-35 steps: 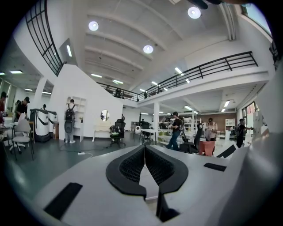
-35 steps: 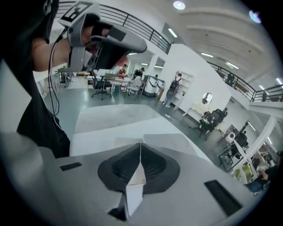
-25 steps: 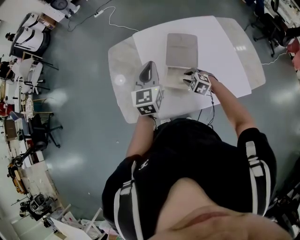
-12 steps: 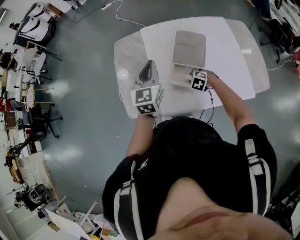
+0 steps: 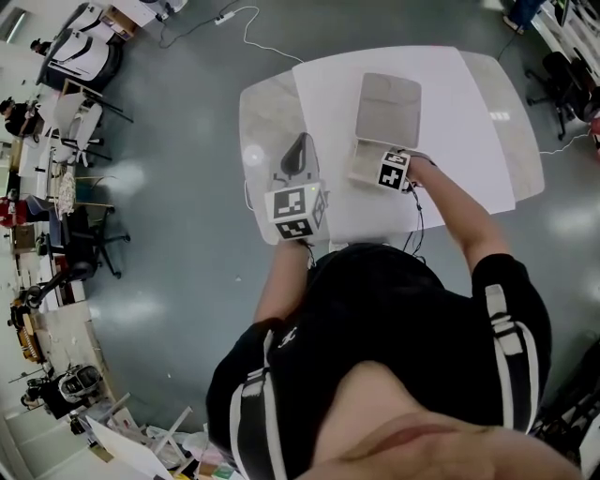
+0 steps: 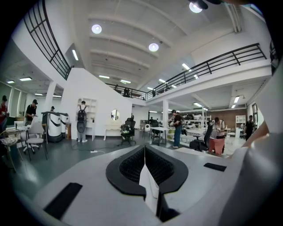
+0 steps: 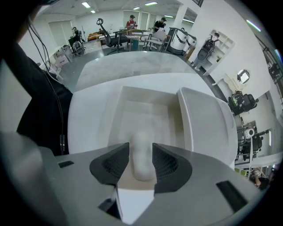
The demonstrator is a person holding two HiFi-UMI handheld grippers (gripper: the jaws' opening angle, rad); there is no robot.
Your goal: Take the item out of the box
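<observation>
An open white box [image 5: 367, 161] lies on the white table [image 5: 450, 103], its lid [image 5: 388, 108] folded back behind it. In the right gripper view a white rounded item [image 7: 143, 170] lies in the box tray [image 7: 148, 108], the lid [image 7: 205, 119] to its right. My right gripper [image 7: 140, 150] is low over the tray with its jaws opening, one either side of the item. I see no pad pressing on it. My left gripper [image 5: 298, 152] hovers over the table's left part. In its own view, my left gripper [image 6: 144, 152] is shut and empty, pointing out into the room.
A second, glassy tabletop [image 5: 261, 112] sticks out beyond the white table on the left and right. Around it is grey floor with office chairs [image 5: 80, 248], a cable [image 5: 246, 28], and people and desks far off in the hall.
My right gripper has shifted left, from the box's right edge to over its tray. The left gripper has kept its place over the table's left part.
</observation>
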